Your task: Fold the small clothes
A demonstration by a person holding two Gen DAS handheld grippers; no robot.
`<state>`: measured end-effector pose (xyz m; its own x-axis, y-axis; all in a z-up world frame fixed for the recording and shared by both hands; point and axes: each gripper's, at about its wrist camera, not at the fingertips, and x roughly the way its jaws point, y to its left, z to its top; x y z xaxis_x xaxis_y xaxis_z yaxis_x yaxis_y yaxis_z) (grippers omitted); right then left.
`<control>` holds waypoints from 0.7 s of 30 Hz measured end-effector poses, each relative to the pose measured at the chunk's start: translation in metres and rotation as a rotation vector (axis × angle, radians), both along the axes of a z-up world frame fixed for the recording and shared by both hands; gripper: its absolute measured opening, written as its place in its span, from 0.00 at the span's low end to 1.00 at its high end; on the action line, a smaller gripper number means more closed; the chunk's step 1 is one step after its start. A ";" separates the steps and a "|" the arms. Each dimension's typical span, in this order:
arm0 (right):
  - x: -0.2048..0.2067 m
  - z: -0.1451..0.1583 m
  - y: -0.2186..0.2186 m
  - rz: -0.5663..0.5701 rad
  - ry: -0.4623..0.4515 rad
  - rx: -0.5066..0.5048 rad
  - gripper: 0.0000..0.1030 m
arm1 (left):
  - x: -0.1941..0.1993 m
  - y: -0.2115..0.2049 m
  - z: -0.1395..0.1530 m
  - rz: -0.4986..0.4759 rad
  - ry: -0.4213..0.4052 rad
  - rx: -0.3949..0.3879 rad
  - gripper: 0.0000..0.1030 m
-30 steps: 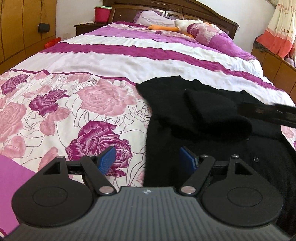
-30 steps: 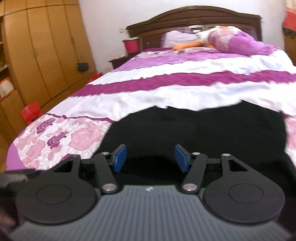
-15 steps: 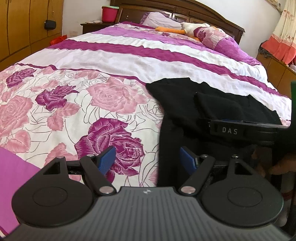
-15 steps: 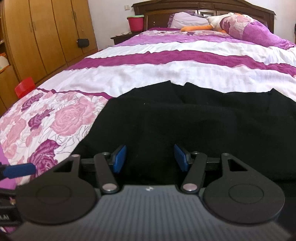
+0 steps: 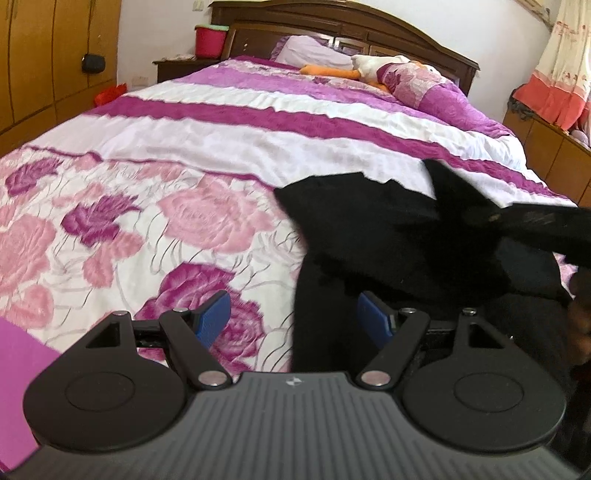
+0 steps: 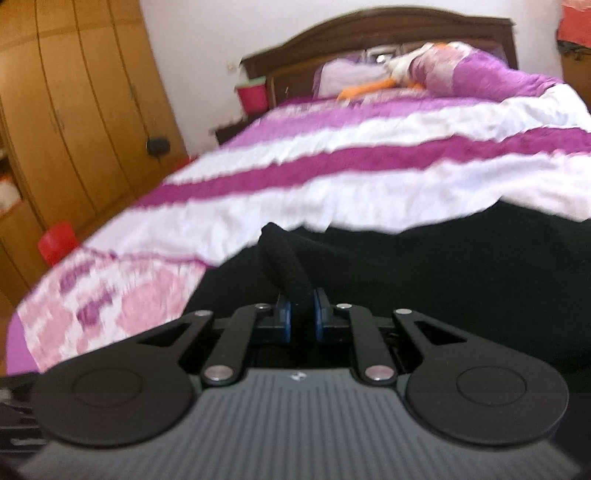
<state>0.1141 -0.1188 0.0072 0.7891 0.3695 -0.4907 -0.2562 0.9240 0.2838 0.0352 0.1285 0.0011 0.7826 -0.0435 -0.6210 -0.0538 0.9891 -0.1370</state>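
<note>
Right gripper, its blue pads well apart half a second ago, is now closing on a raised fold of the black garment, the cloth pinched between them. Left gripper stays wide open and empty, the garment's left edge between its fingers, on the floral bedspread. Only the left wrist view shows that fold lifted off the bedspread.

Garment lies on near part of bed, toward its right side. Pillows and stuffed toy at far end before headboard. Nightstand left of bed, bucket on it. Wardrobe along left wall.
</note>
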 end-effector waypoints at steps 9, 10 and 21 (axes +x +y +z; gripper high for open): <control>-0.015 0.008 -0.090 -0.178 -0.021 0.041 0.14 | 0.028 -0.031 0.008 -0.056 -0.052 0.049 0.77; -0.013 0.000 -0.102 -0.204 0.008 0.067 0.14 | 0.032 -0.034 0.008 -0.057 -0.052 0.049 0.77; -0.015 -0.058 -0.146 -0.273 0.124 0.141 0.30 | 0.081 -0.053 -0.016 -0.048 -0.036 0.102 0.77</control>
<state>0.0995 -0.2650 -0.0504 0.8059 0.2236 -0.5482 0.0401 0.9032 0.4273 0.1163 0.0751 -0.0145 0.8031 -0.0194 -0.5955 -0.0026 0.9993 -0.0361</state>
